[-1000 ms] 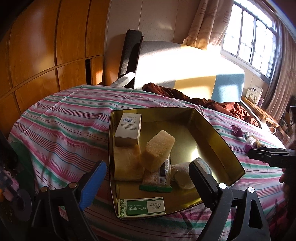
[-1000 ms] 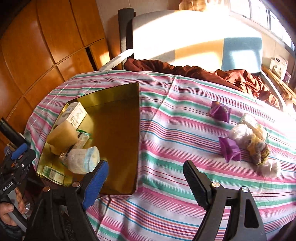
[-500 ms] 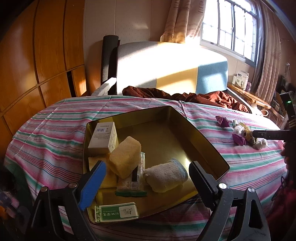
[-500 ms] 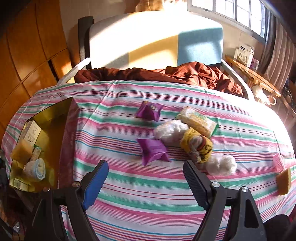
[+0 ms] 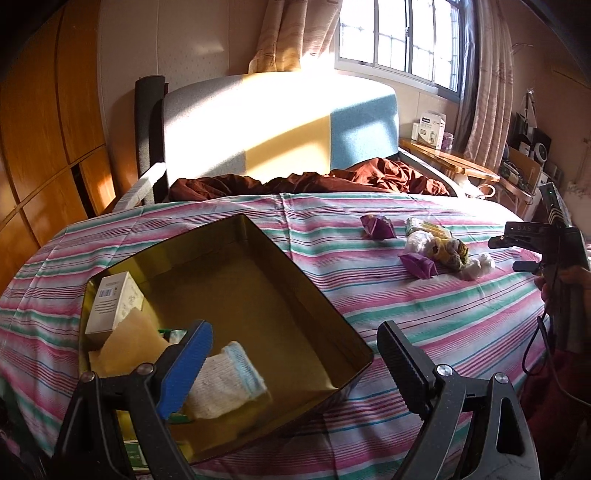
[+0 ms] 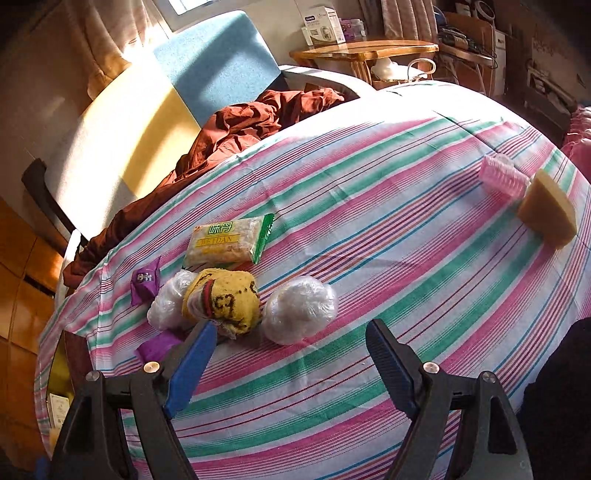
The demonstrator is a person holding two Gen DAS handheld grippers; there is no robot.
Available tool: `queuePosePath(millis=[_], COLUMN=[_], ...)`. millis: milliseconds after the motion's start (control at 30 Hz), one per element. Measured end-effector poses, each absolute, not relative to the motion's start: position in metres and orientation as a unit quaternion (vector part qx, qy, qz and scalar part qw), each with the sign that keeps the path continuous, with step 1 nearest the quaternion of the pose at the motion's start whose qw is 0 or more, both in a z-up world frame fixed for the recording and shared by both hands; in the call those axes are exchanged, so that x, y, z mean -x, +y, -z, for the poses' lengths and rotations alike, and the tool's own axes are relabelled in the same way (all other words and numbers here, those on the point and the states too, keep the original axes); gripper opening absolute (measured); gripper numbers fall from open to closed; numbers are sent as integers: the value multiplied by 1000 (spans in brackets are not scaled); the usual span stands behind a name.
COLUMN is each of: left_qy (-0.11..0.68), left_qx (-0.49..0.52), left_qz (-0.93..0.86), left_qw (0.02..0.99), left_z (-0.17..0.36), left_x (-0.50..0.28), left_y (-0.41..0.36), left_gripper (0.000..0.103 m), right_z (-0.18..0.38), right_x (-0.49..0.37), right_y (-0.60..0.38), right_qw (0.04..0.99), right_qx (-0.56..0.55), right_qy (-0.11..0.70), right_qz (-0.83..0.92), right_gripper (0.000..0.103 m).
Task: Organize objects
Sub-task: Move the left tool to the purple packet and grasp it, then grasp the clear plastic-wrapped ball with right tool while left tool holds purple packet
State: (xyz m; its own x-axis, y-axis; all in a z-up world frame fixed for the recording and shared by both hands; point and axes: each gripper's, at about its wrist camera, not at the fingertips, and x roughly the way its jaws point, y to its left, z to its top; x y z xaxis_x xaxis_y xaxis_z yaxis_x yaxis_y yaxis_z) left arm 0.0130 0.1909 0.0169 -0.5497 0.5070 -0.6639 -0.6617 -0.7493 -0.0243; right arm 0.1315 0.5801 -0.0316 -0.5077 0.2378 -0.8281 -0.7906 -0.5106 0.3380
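Loose clutter lies well right of the gold tin (image 5: 325, 314): yellow sock (image 6: 225, 301), snack packet (image 6: 229, 243), two plastic-wrapped balls. Left gripper (image 5: 295, 354) gapes empty over the tin, right gripper (image 6: 291, 354) spread empty just before the sock

A striped cloth (image 5: 424, 317) in pink, green and white covers the table, and a rumpled dark red blanket (image 5: 314, 181) lies along its far edge on a seat with a white, yellow and blue backrest (image 5: 280, 125). Behind it, beige curtains (image 5: 291, 33) frame a barred window (image 5: 399, 37), with orange wooden panelling (image 5: 40, 129) on the left. A white carton (image 6: 321, 26) stands on a wooden side table (image 6: 369, 50) by the window.
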Motion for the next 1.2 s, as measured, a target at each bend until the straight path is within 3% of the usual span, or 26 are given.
queuePosePath(millis=[533,967,1033,1133,1200], left_qy=[152,321,339,347,340], left_qx=[380,376,381,384,387], left_qz=[-816,-738,-726,-713,-713], left_qw=[409,458,462,472,477], left_z=[3,54,64,73,74], left_x=[-2,19,23,26,27], left_y=[326,449,458,466,466], left_gripper=[90,89,85,60,54], right_z=[34,38,39,40,41], right_x=[-138,-142,-143,-144,-145], right_y=[584,591,593,596,597], right_qw=[293,270,269,273,276], right_qx=[357,348,347,348,347], right_qy=[414,448,452,455,457], right_qz=[-784,-778,-777,-773,-771], right_gripper=[84,84,84,84,84])
